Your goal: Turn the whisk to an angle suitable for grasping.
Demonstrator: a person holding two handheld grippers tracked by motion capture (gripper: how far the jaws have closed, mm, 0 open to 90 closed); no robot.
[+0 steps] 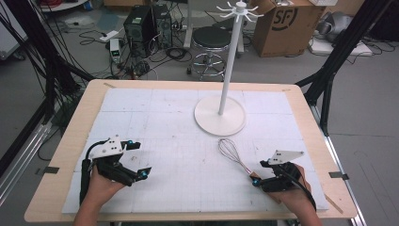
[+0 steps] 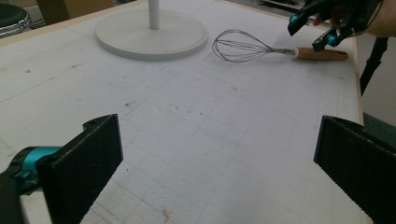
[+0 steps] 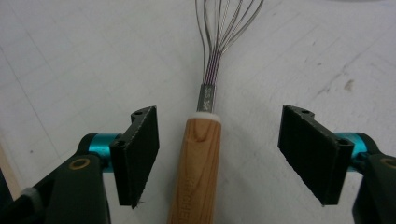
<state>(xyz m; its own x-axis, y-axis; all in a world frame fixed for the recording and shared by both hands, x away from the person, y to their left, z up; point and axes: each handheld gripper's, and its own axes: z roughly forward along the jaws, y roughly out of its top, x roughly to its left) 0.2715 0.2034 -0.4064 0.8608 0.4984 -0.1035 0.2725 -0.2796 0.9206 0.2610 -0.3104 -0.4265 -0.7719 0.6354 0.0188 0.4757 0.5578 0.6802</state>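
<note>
A wire whisk [image 1: 229, 150] with a wooden handle [image 3: 198, 158] lies flat on the white mat, in front of a white hook stand [image 1: 219, 115]. My right gripper [image 1: 259, 173] is low over the handle. In the right gripper view its jaws [image 3: 224, 154] stand on either side of the handle with a gap on both sides, so it is open. The left gripper view shows the whisk [image 2: 243, 46] and the right gripper [image 2: 306, 36] at the far right. My left gripper [image 1: 141, 160] rests at the mat's front left, jaws wide open [image 2: 217, 172] with nothing between them.
The white mat [image 1: 164, 127] covers a wooden table [image 1: 75, 141]. The stand's round base [image 2: 152, 35] sits at the back centre, its pole rising to a ring of hooks [image 1: 239, 9]. Behind the table are a stool [image 1: 211, 37], computer cases and a cardboard box [image 1: 287, 23].
</note>
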